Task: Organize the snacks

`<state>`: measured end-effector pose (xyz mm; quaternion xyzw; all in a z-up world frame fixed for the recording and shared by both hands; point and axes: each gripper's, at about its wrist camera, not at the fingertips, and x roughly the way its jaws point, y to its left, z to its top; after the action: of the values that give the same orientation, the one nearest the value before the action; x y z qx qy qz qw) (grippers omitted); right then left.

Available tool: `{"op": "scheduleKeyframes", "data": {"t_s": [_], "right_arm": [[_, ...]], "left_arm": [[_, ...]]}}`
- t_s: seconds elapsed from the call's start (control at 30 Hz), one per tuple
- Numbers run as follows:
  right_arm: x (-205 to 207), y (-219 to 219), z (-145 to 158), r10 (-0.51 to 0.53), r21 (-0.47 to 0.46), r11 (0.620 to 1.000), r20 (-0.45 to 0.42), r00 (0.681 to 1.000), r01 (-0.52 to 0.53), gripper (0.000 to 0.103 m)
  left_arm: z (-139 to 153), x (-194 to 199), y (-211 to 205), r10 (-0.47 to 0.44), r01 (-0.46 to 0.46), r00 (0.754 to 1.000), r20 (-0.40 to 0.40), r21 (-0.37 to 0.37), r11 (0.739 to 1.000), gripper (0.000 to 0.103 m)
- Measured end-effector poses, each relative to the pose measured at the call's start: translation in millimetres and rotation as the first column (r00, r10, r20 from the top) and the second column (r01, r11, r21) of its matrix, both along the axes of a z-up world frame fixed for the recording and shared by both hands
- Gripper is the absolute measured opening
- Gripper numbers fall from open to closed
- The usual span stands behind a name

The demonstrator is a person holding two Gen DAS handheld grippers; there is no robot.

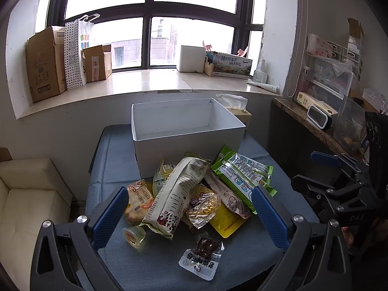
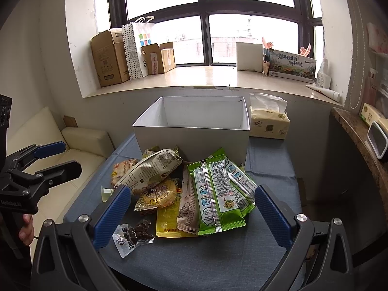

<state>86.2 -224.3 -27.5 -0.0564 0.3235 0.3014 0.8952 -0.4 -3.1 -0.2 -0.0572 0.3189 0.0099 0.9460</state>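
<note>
From my left wrist view, my left hand-held gripper (image 1: 191,214) hangs spread wide and empty over the heap of crinkly plastic snack packets (image 1: 194,191), which lies on the blue cloth-covered counter (image 1: 116,167) just in front of the empty white cardboard box (image 1: 186,131). The long white puffed bag (image 1: 174,196) on top looks light and soft; I judge it best pinched across its narrow middle, since the film could slip. The small clear jelly cup (image 1: 133,235) sits apart and would likely squirt out of a hard squeeze. From my right wrist view, my right hand-held gripper (image 2: 192,214) is likewise released, holding nothing, with the flat green foil packs (image 2: 218,194) between its fingers; these look stiffer, easiest taken across their width. The small dark vacuum-sealed pouch (image 2: 133,237) lies loose nearest me.
</note>
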Motion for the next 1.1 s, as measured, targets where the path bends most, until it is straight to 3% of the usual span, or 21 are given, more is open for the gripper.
{"op": "scheduleKeyframes", "data": {"t_s": [1.1], "right_arm": [[-1.7,2.8,-1.8,0.002,-0.004,1.0,0.0,1.0,-0.002,0.103]], "left_arm": [[-1.9,-0.4,-1.6,0.003,-0.003,1.0,-0.006,-0.004,1.0,0.103]]}}
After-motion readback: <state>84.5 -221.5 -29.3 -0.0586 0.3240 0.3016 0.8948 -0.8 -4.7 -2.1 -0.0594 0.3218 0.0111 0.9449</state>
